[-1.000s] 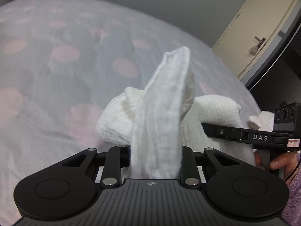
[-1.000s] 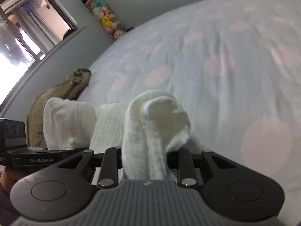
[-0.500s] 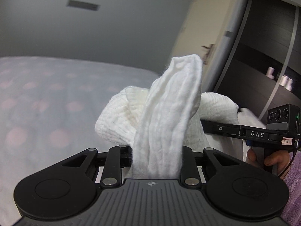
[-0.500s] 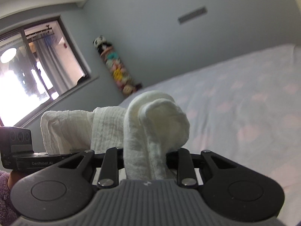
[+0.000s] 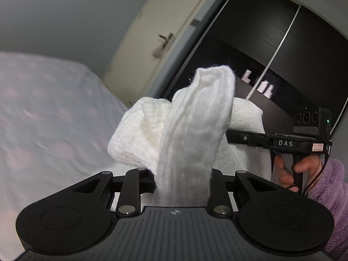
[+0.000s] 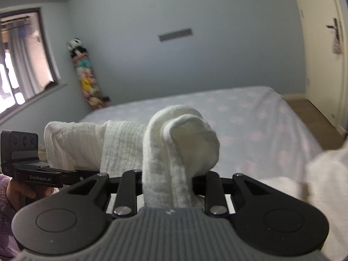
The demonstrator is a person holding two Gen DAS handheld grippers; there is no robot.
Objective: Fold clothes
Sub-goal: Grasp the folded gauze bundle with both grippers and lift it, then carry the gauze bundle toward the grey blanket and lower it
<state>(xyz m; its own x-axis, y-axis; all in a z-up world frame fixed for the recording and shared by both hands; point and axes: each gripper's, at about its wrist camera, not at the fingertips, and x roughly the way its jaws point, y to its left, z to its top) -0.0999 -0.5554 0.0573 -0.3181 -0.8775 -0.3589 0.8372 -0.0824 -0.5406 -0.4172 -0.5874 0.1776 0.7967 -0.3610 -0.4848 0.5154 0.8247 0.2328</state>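
Cloth (image 5: 187, 148) bunched between the left gripper's (image 5: 182, 187) fingers, pinched, its fold rising to frame centre. Same in the right wrist view: right gripper (image 6: 171, 187) pinches a doubled fold of cloth (image 6: 178, 150) at centre. Cloth spans across, held up off the bed (image 6: 250, 113). Beyond, at frame right: door (image 6: 322, 50).

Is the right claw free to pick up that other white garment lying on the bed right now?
Probably not. The right claw is shut on a bunched fold of the white cloth, so nothing else fits. The other garment looks close, though blurred.
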